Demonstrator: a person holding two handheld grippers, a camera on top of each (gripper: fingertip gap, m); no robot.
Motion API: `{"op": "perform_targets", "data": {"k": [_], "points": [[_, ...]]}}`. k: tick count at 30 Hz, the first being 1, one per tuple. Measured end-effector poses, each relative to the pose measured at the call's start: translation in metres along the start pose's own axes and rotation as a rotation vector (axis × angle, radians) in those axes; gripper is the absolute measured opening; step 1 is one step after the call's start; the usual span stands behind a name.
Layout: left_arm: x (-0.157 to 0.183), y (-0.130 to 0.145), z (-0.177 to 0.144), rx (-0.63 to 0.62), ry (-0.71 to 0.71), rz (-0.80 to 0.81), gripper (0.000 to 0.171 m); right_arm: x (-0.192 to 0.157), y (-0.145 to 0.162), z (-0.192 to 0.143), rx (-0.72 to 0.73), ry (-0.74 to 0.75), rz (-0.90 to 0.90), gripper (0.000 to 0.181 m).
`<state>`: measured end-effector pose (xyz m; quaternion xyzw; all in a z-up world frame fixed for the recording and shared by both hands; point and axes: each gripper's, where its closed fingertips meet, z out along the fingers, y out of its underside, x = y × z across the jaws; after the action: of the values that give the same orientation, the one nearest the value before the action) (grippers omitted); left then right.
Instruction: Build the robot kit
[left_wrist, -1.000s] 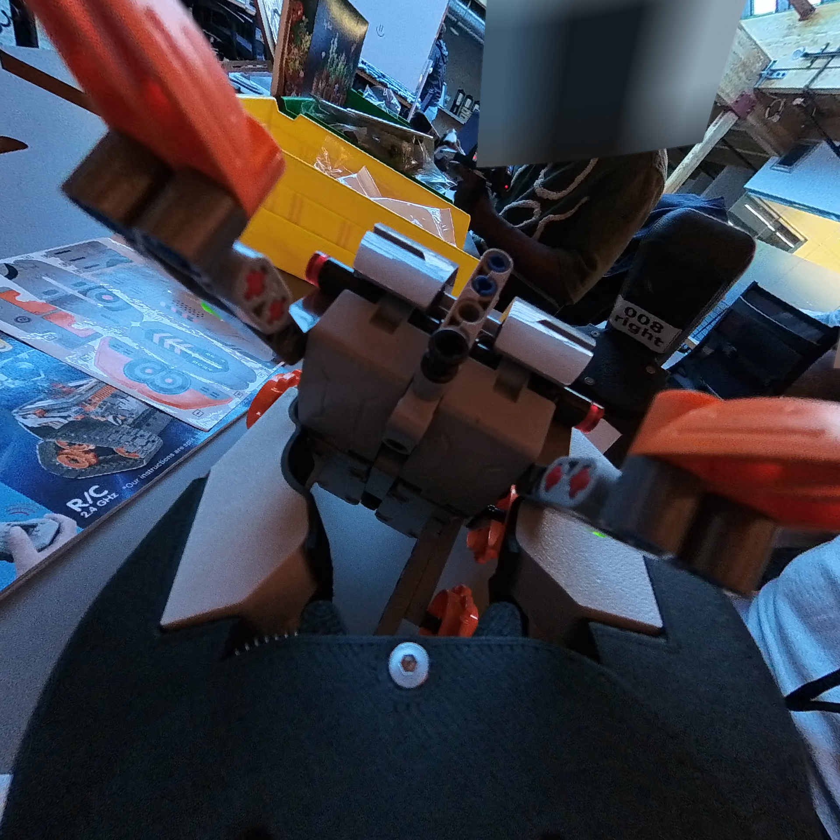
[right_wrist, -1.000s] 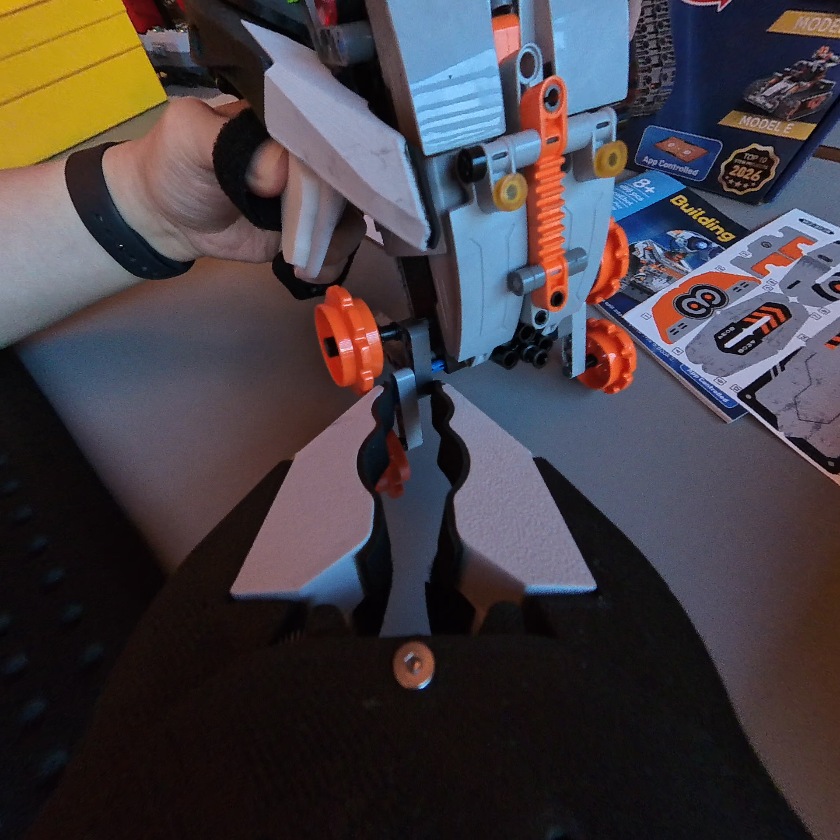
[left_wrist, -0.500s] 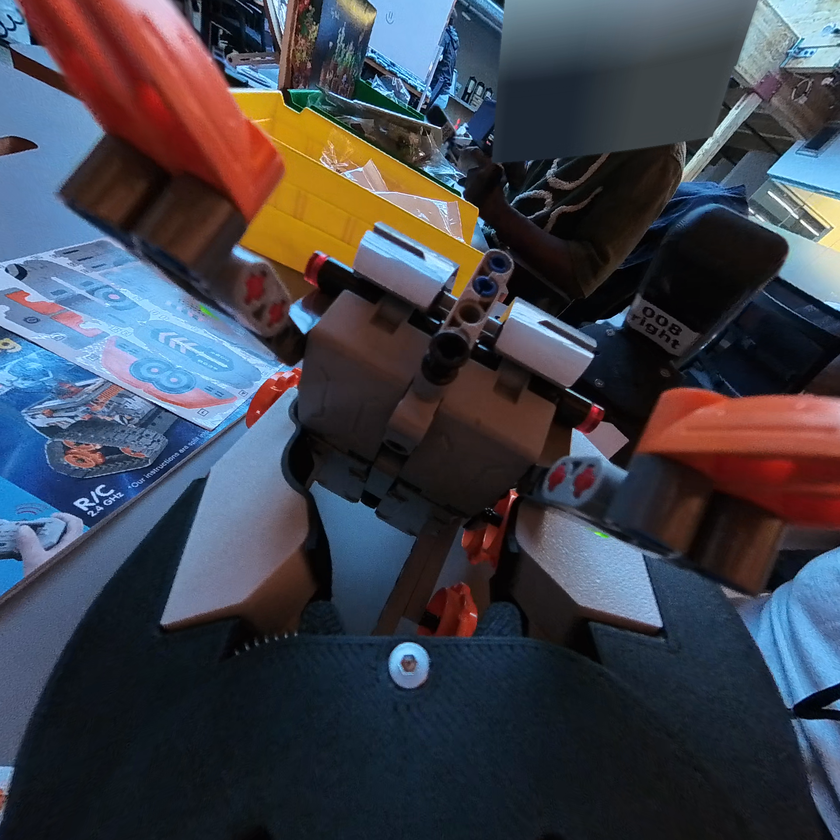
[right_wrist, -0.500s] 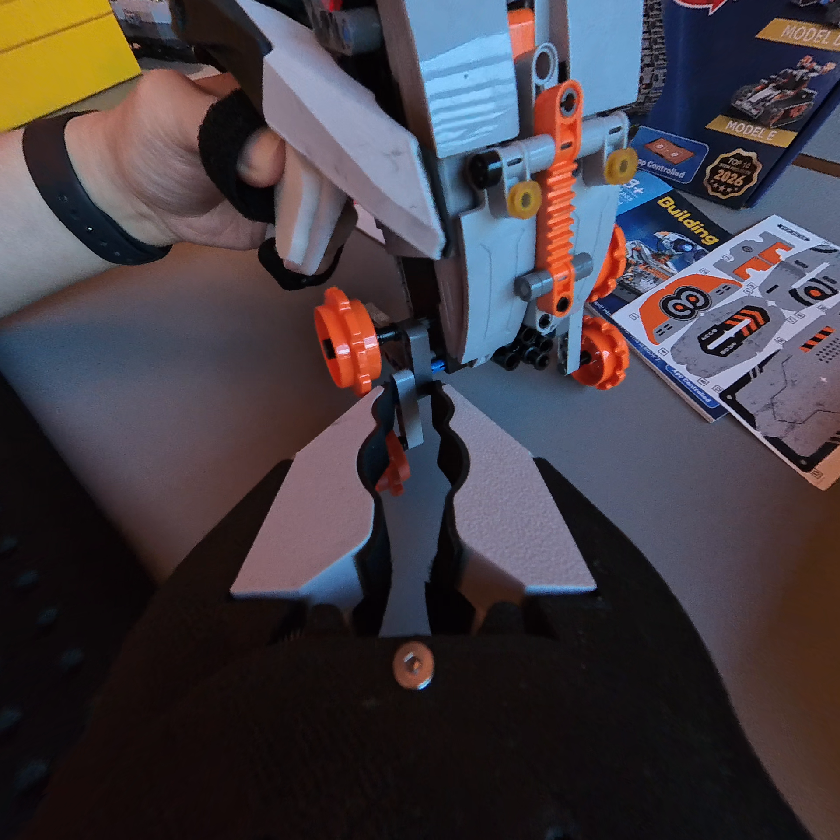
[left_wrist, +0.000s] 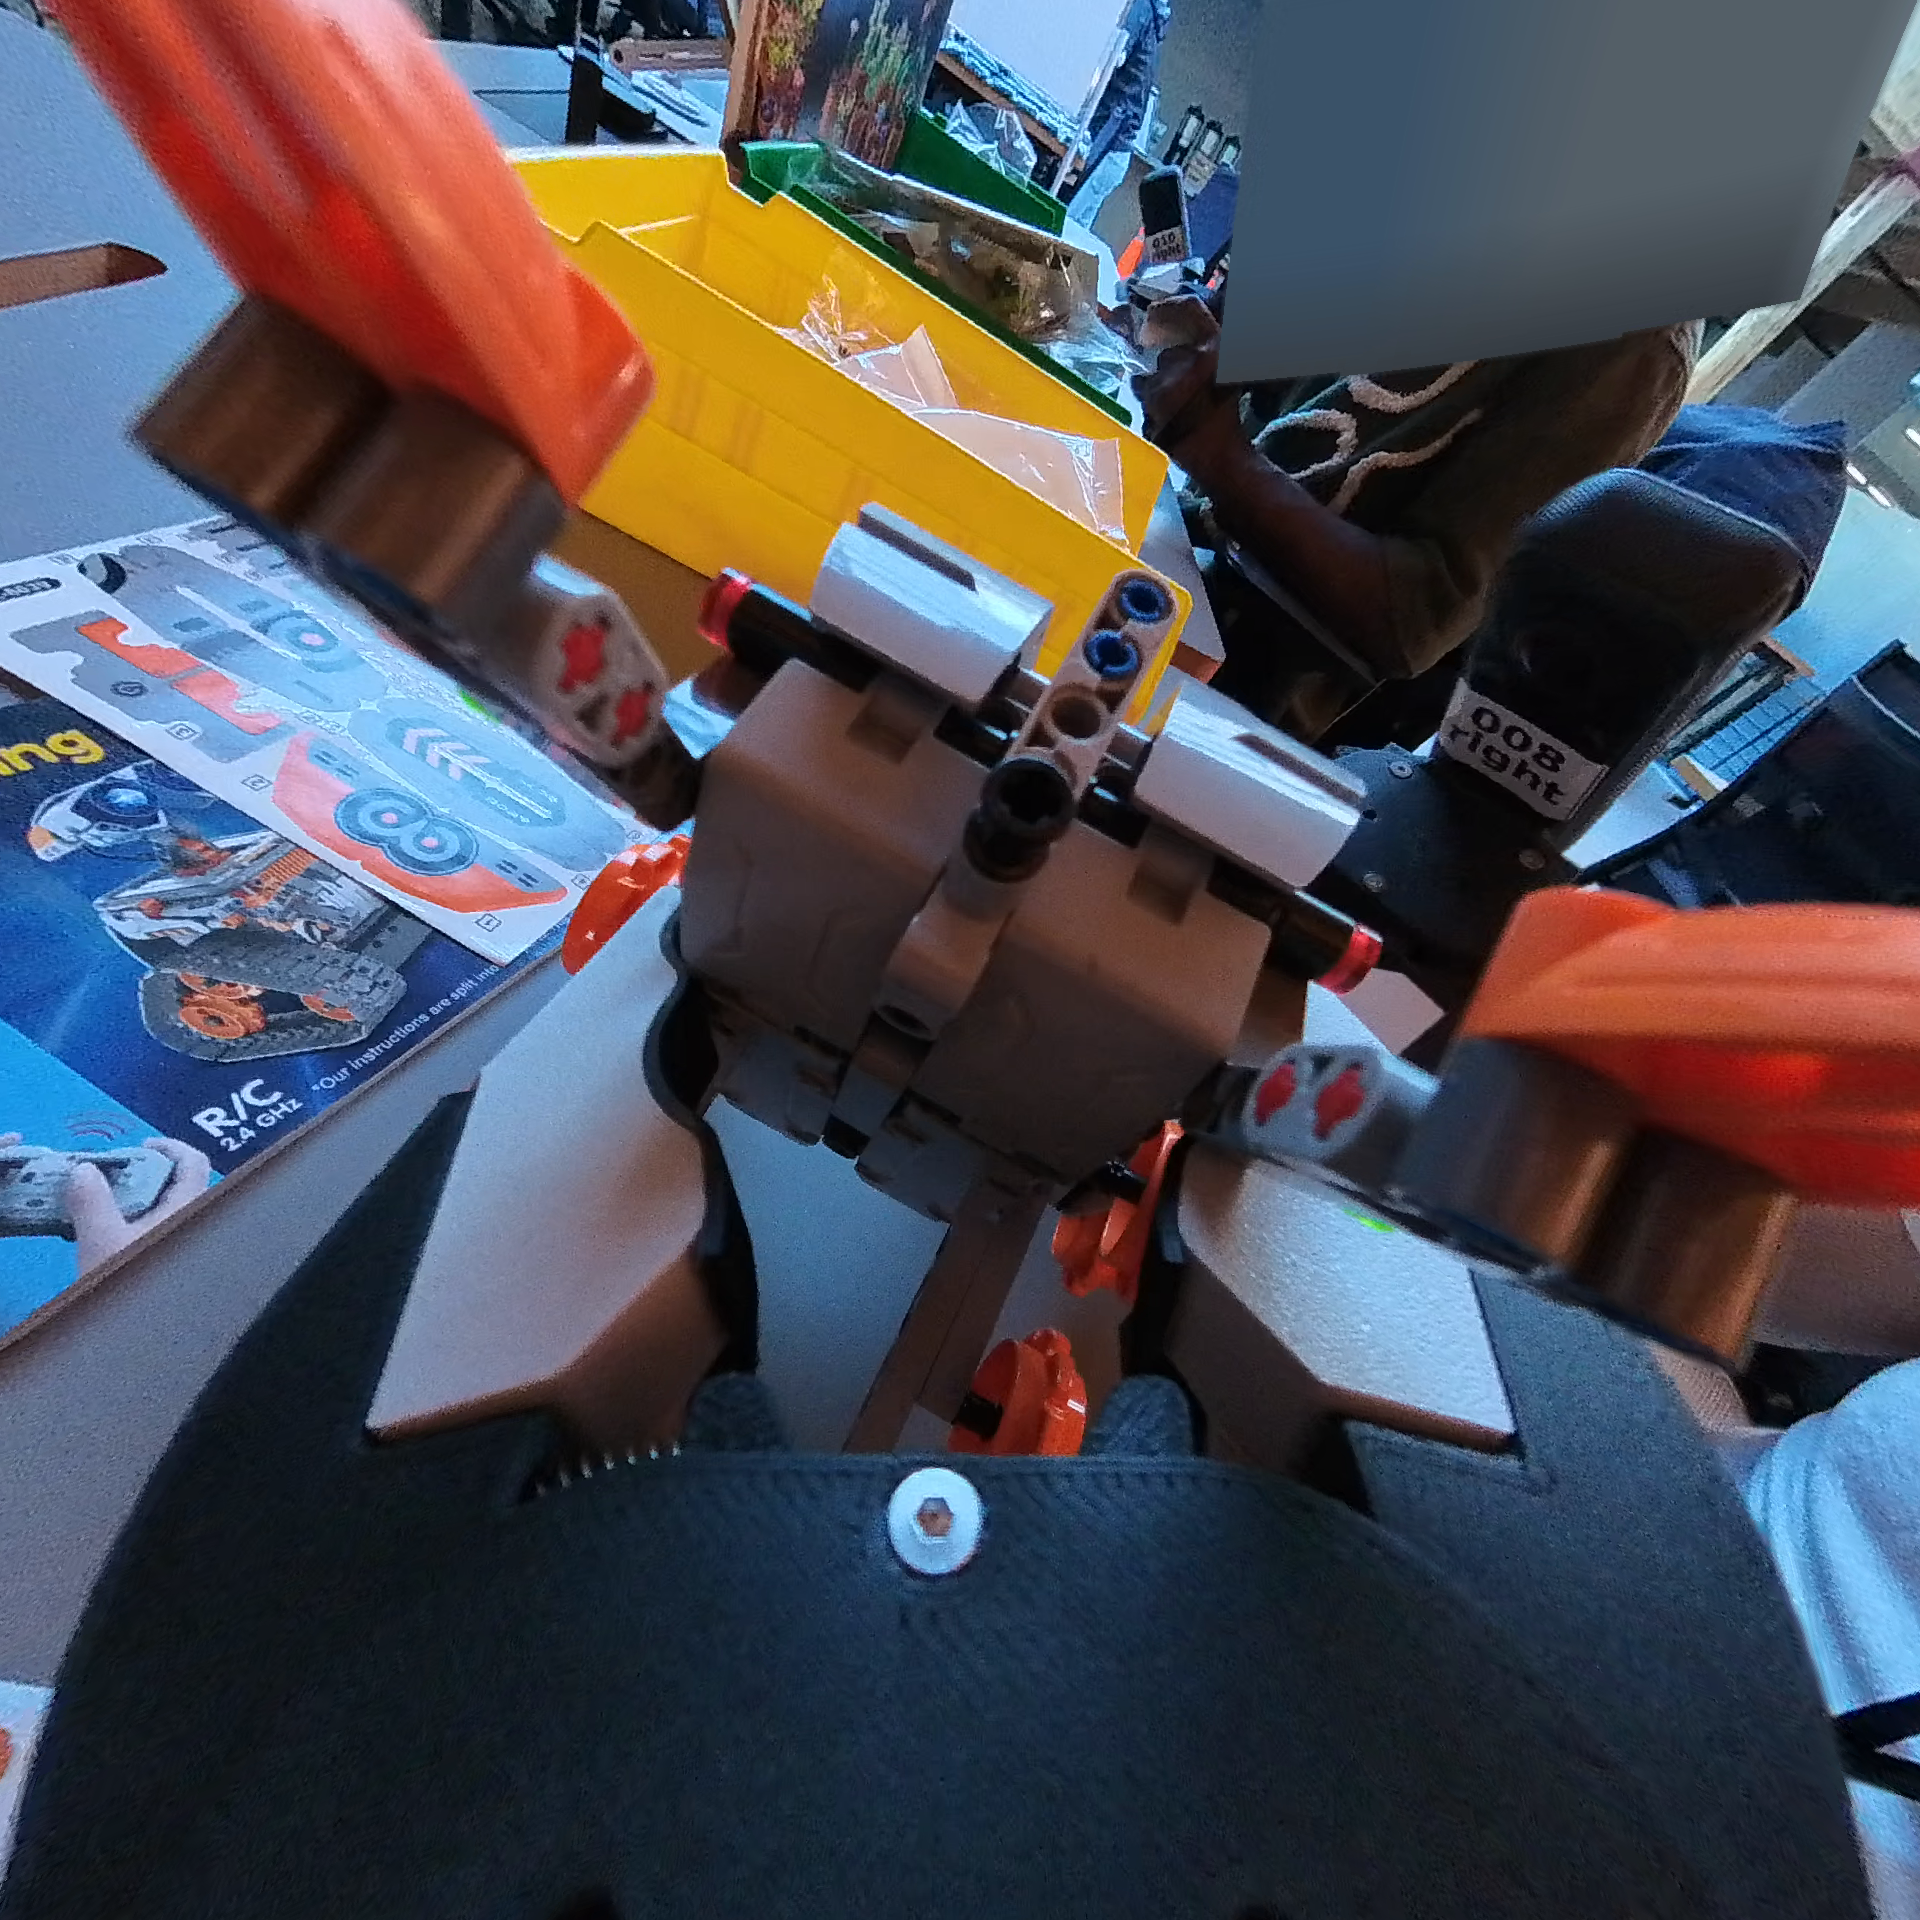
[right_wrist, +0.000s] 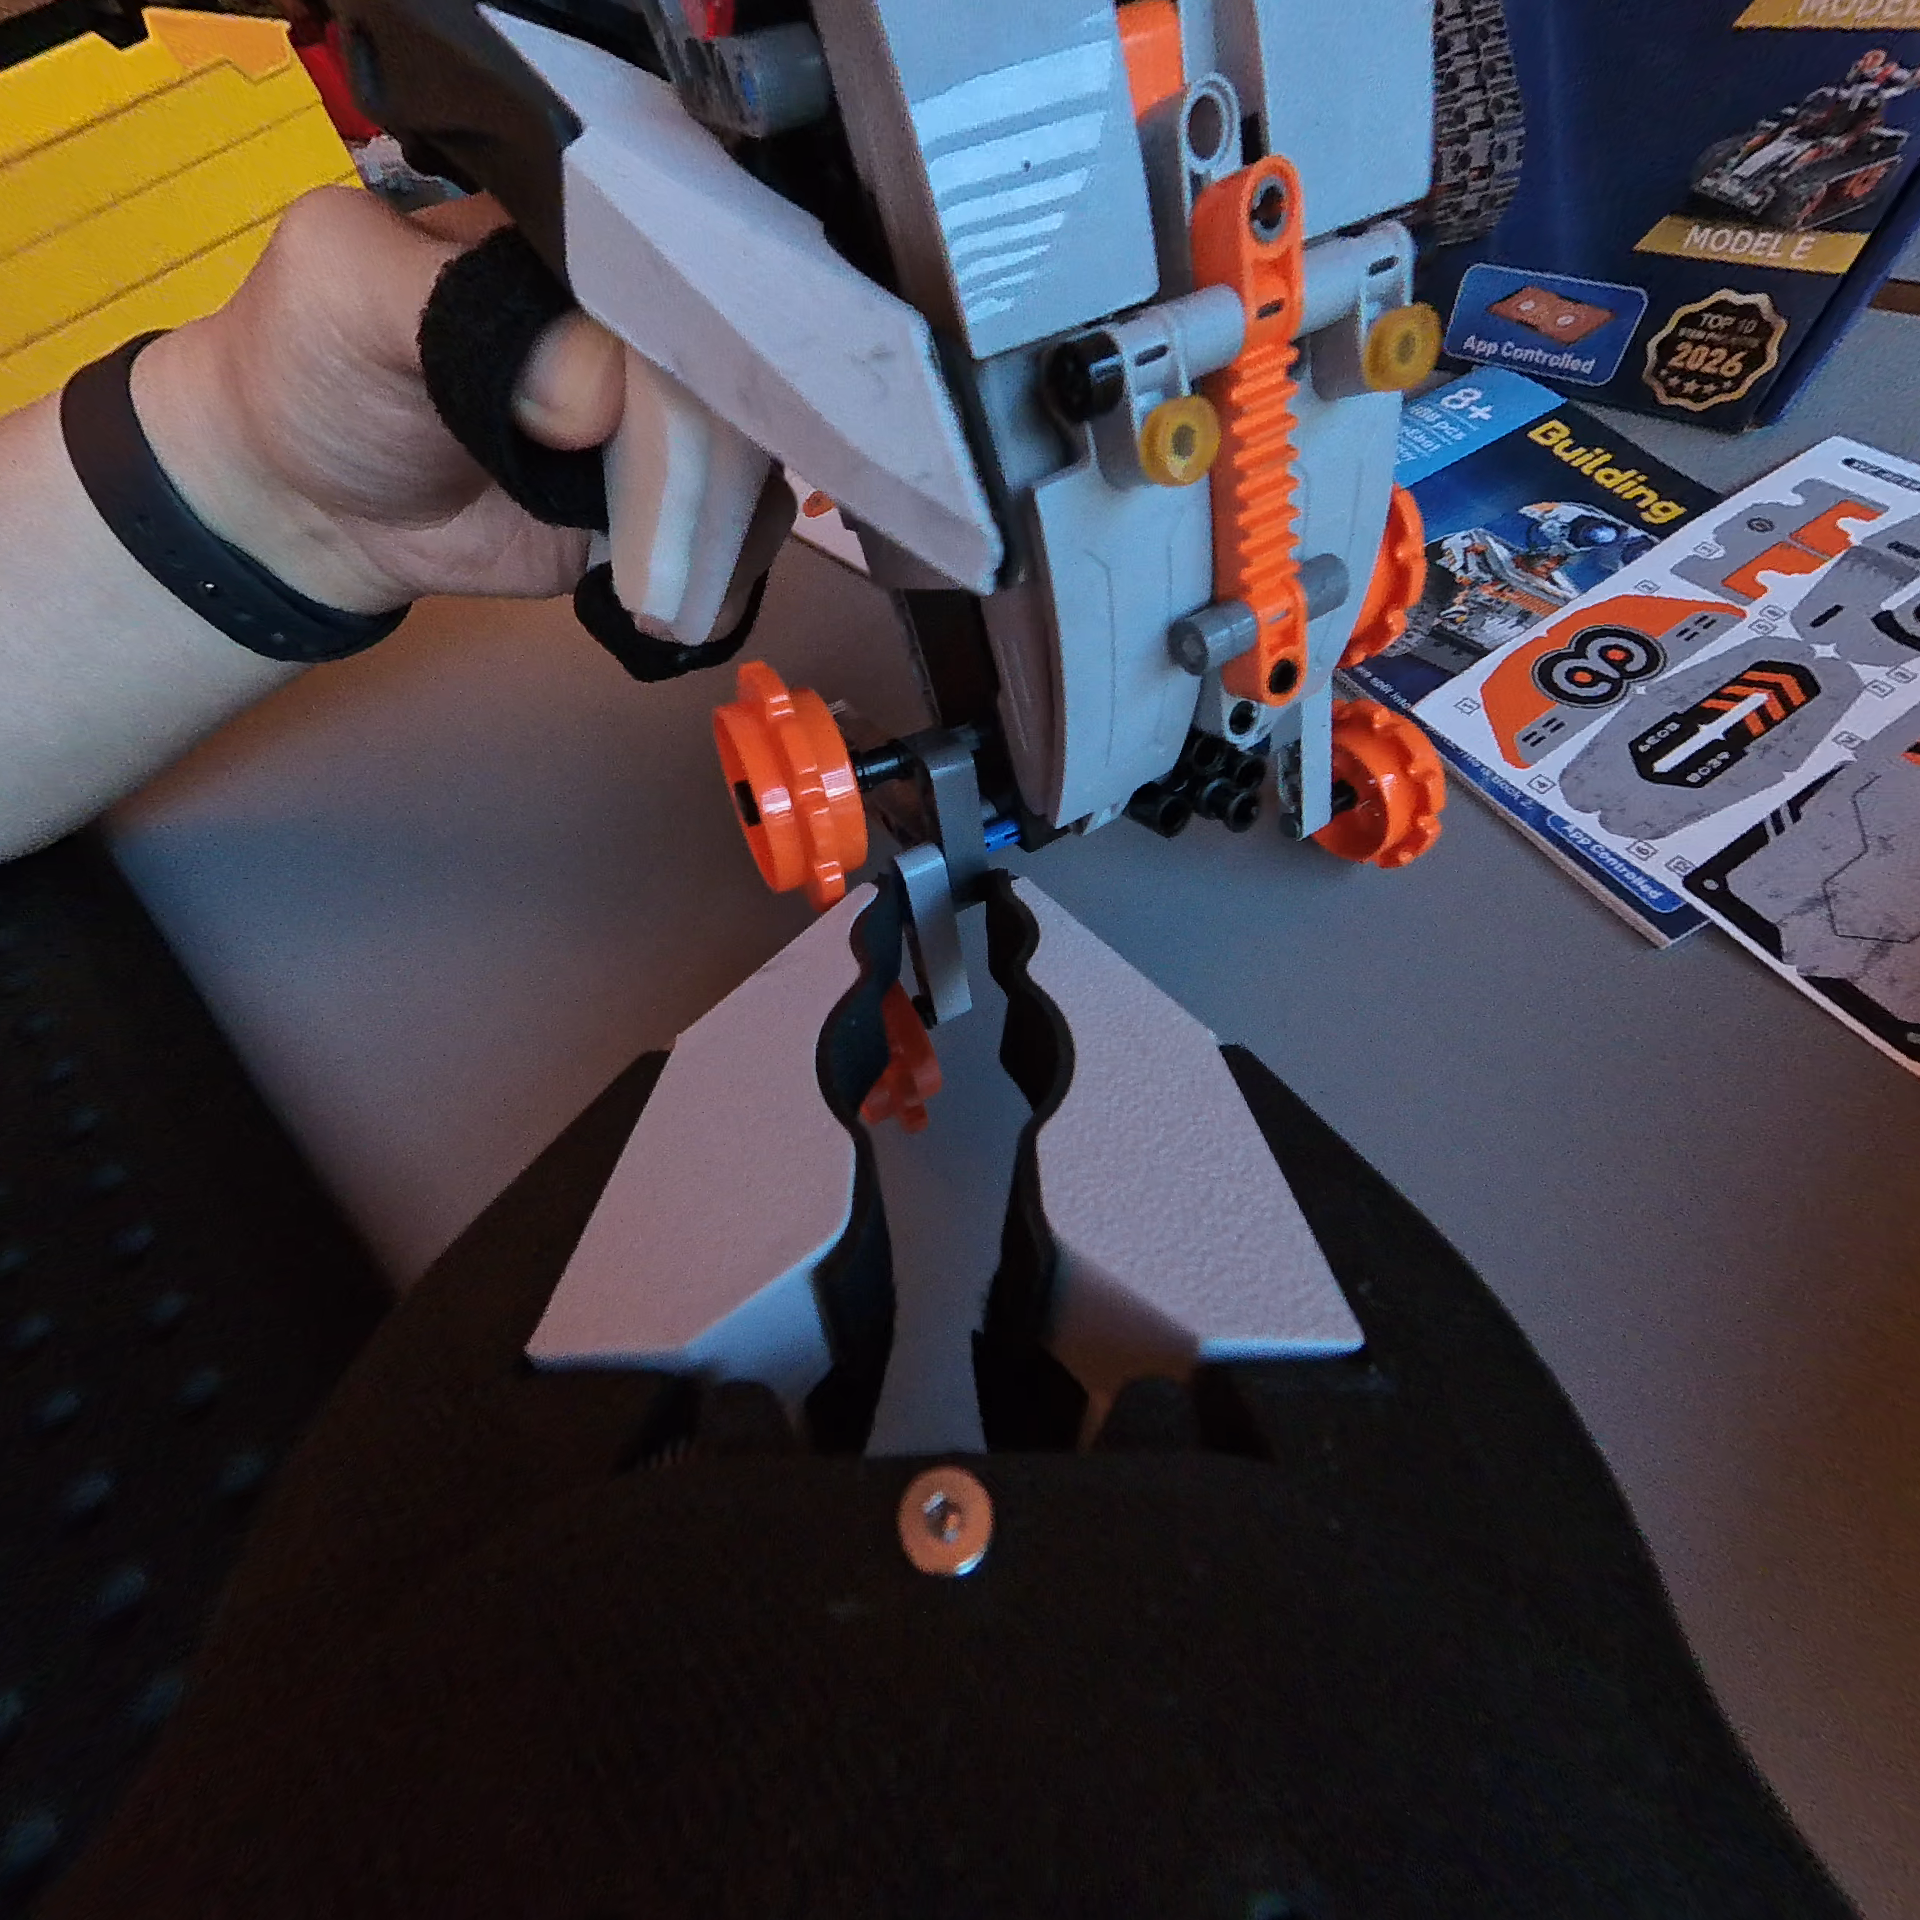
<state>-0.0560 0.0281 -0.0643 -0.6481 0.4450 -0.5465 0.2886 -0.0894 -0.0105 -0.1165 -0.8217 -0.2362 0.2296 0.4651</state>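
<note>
My left gripper (left_wrist: 956, 1039) is shut on the grey body of a building-brick model (left_wrist: 977, 935), held above the table. The model carries orange panels on two side arms (left_wrist: 395, 239) (left_wrist: 1714, 997). In the right wrist view the model (right_wrist: 1101, 582) hangs upright, with an orange toothed beam (right_wrist: 1257, 436) on its face and orange wheels (right_wrist: 790, 779) at its lower end. My right gripper (right_wrist: 945, 914) is shut on a grey beam (right_wrist: 940, 935) sticking out below the model; a small orange piece (right_wrist: 899, 1070) sits between its pads. A hand (right_wrist: 343, 447) holds the left gripper's handle.
A yellow bin (left_wrist: 831, 416) stands behind the model. A sticker sheet (right_wrist: 1714, 727), a booklet (right_wrist: 1507, 540) and a blue box (right_wrist: 1714, 208) lie to the right on the grey table (right_wrist: 1351, 1143). A person (left_wrist: 1403, 488) sits beyond.
Both grips are unchanged. The model and the two grippers have turned slightly together, so the background has shifted a little in both views.
</note>
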Motion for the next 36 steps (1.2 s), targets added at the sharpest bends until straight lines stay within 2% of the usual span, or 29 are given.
{"op": "perform_targets", "data": {"k": [11,23,36], "points": [[-0.002,-0.001,0.005,-0.040,-0.057,-0.004,0.094,0.003,-0.001,-0.002,-0.005,-0.046,0.049,0.016],[-0.007,-0.002,0.002,0.008,-0.015,-0.085,0.094,0.008,-0.004,-0.003,0.044,0.004,0.099,0.015],[-0.011,-0.004,-0.003,0.093,0.074,-0.143,0.091,0.012,-0.005,-0.001,0.043,0.048,0.063,0.015]]}}
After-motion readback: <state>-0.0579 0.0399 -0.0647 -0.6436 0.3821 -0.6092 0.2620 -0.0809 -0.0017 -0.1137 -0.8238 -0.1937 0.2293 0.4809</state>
